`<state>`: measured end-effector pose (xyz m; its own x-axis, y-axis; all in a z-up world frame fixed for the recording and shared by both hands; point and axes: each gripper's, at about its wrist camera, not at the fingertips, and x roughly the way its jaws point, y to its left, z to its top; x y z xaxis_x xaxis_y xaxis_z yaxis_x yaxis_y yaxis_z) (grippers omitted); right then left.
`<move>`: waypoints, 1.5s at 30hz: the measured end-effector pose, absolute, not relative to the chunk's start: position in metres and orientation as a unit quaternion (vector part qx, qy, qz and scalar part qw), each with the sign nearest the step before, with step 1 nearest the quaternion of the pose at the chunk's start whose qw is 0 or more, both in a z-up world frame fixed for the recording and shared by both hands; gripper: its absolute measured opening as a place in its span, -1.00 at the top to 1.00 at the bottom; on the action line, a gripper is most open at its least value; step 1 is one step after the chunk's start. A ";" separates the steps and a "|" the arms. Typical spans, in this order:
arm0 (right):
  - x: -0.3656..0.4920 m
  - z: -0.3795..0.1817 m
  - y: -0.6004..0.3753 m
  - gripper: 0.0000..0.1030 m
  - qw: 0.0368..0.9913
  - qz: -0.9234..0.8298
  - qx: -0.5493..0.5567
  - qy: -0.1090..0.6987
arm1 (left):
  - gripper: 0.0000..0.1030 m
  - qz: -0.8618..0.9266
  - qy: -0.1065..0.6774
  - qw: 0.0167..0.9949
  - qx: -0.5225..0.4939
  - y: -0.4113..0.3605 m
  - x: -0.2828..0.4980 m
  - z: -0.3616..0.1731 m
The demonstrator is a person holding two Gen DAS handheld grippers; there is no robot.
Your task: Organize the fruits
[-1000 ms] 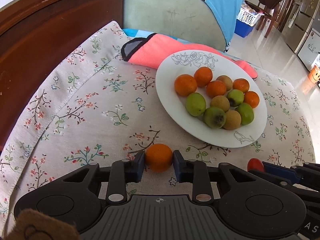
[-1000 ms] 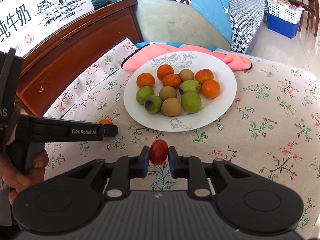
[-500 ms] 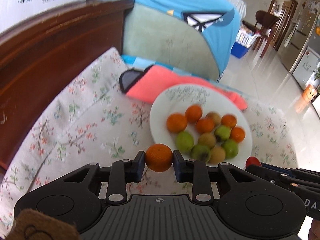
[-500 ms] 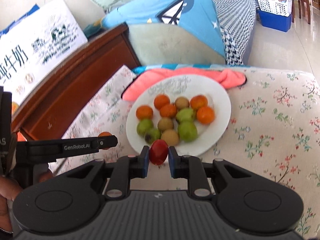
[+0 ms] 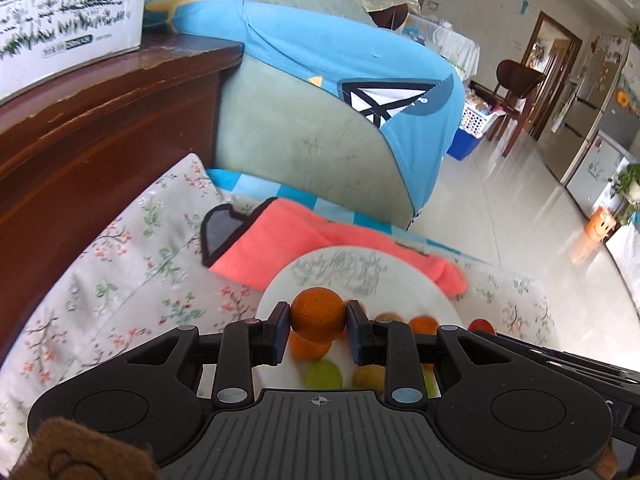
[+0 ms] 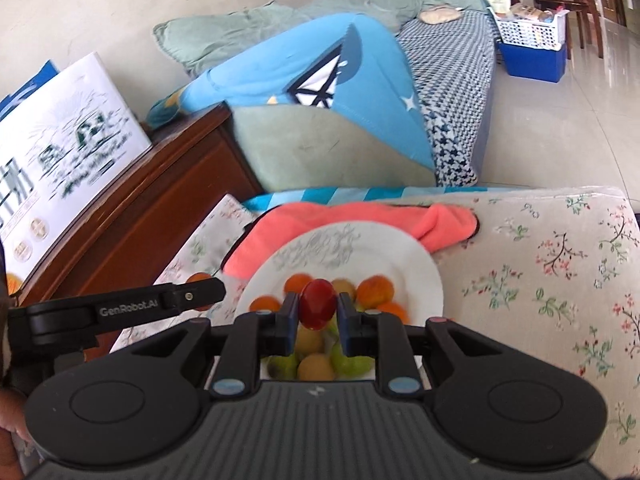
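Fruit is pinched in each hand-held gripper: a tangerine (image 5: 318, 314) in the left hand-held gripper (image 5: 318, 322), a red plum-like fruit (image 6: 318, 308), long axis upright, in the right hand-held gripper (image 6: 318, 314). Both are held above the blurred white plate (image 6: 420, 280), whose piled fruits are partly hidden. The milk carton's (image 6: 60, 140) face is shown only by the right view.

Beyond the left gripper (image 5: 319, 333), its body hides the near half of the white plate (image 5: 280, 292); the fruits (image 5: 324, 374) under its fingers are smeared; ahead of the right gripper (image 6: 318, 316), the carton (image 6: 60, 152) print is unreadable, cut by the frame's edge.
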<state>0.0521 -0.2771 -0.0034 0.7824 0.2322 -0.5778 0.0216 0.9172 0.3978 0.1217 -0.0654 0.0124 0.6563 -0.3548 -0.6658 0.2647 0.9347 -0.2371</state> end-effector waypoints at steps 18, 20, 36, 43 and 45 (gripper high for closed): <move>0.118 -0.037 -0.282 0.61 0.919 0.059 0.202 0.334 | 0.47 -0.144 0.409 0.897 -0.082 -0.085 0.177 -0.024; 0.122 -0.042 -0.285 0.61 0.916 0.055 0.209 0.339 | 0.47 -0.146 0.411 0.896 -0.081 -0.087 0.178 -0.026; 0.120 -0.032 -0.289 0.50 0.915 0.038 0.218 0.338 | -0.23 -0.120 0.381 0.916 -0.036 -0.100 0.162 0.000; 0.101 -0.014 -0.278 0.35 0.920 0.016 0.181 0.347 | -0.49 -0.103 0.383 0.918 -0.005 -0.099 0.142 0.011; 0.094 -0.010 -0.277 0.33 0.922 0.011 0.174 0.346 | -0.54 -0.100 0.385 0.917 -0.001 -0.097 0.136 0.013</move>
